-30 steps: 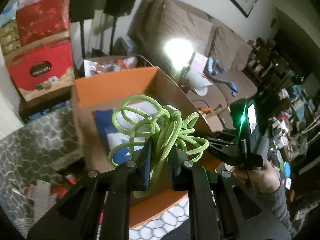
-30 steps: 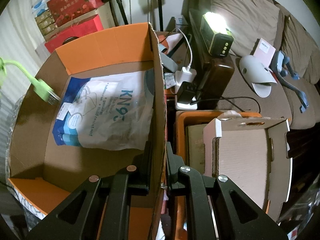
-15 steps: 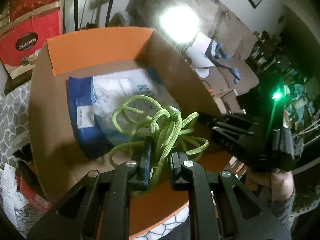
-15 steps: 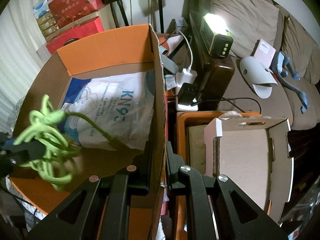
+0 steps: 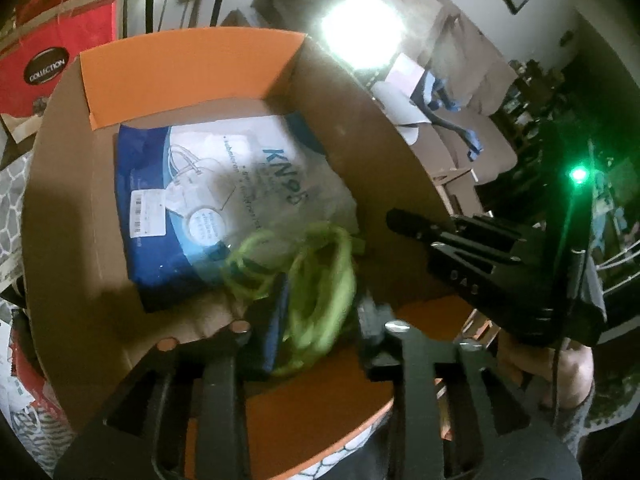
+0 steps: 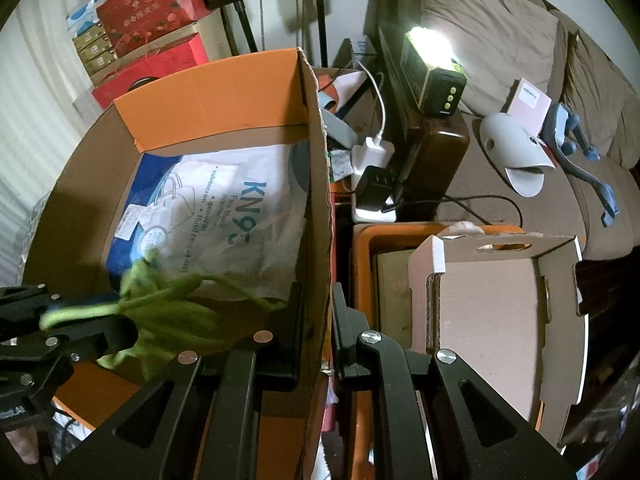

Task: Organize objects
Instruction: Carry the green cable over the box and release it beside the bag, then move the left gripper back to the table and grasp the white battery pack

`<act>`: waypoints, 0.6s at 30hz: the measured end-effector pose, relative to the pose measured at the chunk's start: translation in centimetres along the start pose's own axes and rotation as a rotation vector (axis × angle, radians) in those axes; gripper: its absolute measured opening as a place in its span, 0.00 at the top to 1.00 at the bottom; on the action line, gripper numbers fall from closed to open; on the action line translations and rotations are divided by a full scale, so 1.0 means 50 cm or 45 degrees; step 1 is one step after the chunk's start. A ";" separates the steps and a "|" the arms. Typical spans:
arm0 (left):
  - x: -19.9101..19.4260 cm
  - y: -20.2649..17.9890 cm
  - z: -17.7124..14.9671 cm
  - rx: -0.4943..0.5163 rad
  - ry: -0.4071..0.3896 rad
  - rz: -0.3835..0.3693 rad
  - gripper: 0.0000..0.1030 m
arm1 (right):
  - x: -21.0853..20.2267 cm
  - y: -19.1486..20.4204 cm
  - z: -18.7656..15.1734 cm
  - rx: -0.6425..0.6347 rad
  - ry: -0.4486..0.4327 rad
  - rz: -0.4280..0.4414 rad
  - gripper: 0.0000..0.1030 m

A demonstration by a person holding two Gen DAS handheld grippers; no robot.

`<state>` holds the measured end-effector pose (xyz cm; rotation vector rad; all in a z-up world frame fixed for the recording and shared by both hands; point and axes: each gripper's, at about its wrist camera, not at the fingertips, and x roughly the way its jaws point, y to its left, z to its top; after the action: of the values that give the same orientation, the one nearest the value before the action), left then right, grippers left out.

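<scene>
The left wrist view looks steeply down along its own fingers into the open cardboard box (image 5: 72, 240), from close above the box's near orange flap. It faces toward the sofa (image 5: 472, 148) and the bright lamp (image 5: 360, 28) beyond.

The right wrist view sits at the box's right wall (image 6: 318, 216), close in, also angled steeply down, with the sofa to its right.

Both views share the box interior, the KN95 mask bag (image 5: 224, 200) (image 6: 224, 220) and the green cord bundle (image 5: 312, 280) (image 6: 160, 300). Each view also catches the other gripper at its edge.
</scene>
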<state>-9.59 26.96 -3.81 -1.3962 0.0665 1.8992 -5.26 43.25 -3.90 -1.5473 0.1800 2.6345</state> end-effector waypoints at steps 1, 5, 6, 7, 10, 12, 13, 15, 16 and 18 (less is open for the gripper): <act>-0.007 -0.002 0.000 0.009 -0.002 -0.015 0.58 | 0.001 0.000 -0.001 0.001 0.000 0.001 0.89; -0.040 -0.007 -0.001 0.021 -0.040 -0.028 0.47 | 0.001 0.000 -0.002 0.002 0.000 0.001 0.89; -0.052 -0.006 -0.002 0.018 -0.051 -0.028 0.46 | 0.002 0.000 -0.002 0.002 -0.001 0.001 0.89; -0.061 -0.006 -0.002 0.019 -0.060 -0.025 0.46 | 0.001 0.000 -0.002 0.003 0.000 0.002 0.89; -0.100 -0.006 -0.003 0.039 -0.114 0.028 0.33 | 0.001 -0.001 -0.002 0.010 -0.001 0.008 0.89; -0.130 0.001 -0.005 0.053 -0.156 0.079 0.29 | 0.001 0.000 -0.002 0.010 -0.002 0.007 0.89; -0.143 0.006 -0.006 0.051 -0.171 0.098 0.28 | 0.001 0.000 -0.002 0.009 -0.002 0.006 0.89; -0.166 0.022 -0.004 0.035 -0.196 0.132 0.24 | 0.001 0.000 -0.002 0.010 -0.002 0.007 0.89; -0.178 0.031 -0.006 0.026 -0.207 0.157 0.22 | 0.000 0.000 -0.002 0.010 -0.001 0.006 0.89; -0.198 0.051 -0.007 0.007 -0.230 0.257 0.16 | 0.001 0.000 -0.002 0.008 -0.002 0.005 0.89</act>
<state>-9.76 19.65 3.35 -1.2470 0.1286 2.1825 -5.18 43.24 -3.97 -1.5445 0.1909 2.6355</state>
